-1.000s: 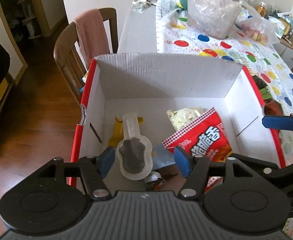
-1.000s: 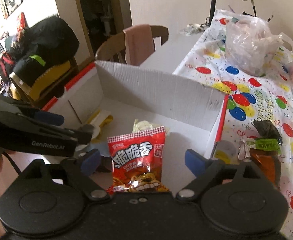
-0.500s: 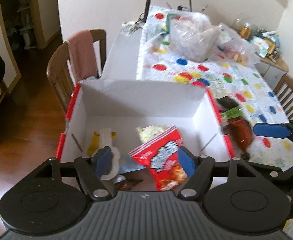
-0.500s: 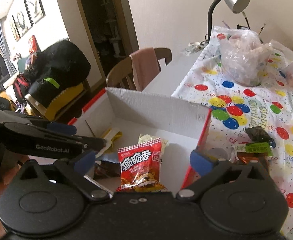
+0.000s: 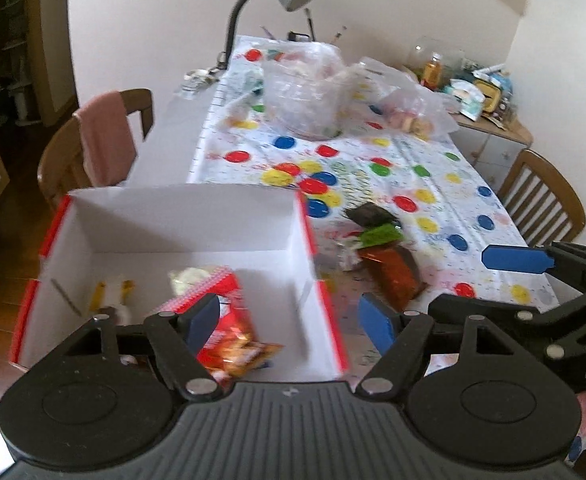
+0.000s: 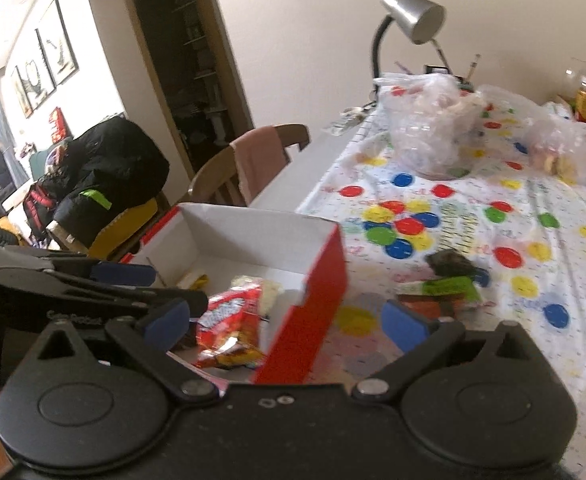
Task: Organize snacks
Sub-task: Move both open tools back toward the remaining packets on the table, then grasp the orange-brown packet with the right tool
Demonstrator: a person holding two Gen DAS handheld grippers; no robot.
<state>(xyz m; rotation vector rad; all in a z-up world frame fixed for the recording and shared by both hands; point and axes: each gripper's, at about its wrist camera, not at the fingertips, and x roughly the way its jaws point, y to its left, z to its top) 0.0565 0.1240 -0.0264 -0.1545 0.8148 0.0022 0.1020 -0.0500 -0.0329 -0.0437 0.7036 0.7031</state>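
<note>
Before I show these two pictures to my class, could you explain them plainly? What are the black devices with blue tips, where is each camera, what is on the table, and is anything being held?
Each black device is a hand-held two-finger gripper, and a camera on it looks forward along its blue-padded fingers. One picture comes from the left gripper, the other from the right gripper. Both are open and hold nothing. Each also shows in the other's view, at the edge.

On the spotted tablecloth stands a cardboard box, white inside and red outside. In it lie a red snack bag and a few paler packets. Beside the box, on the cloth, lie more small snacks, dark, green and brown. Farther back are clear plastic bags and a desk lamp.
</note>
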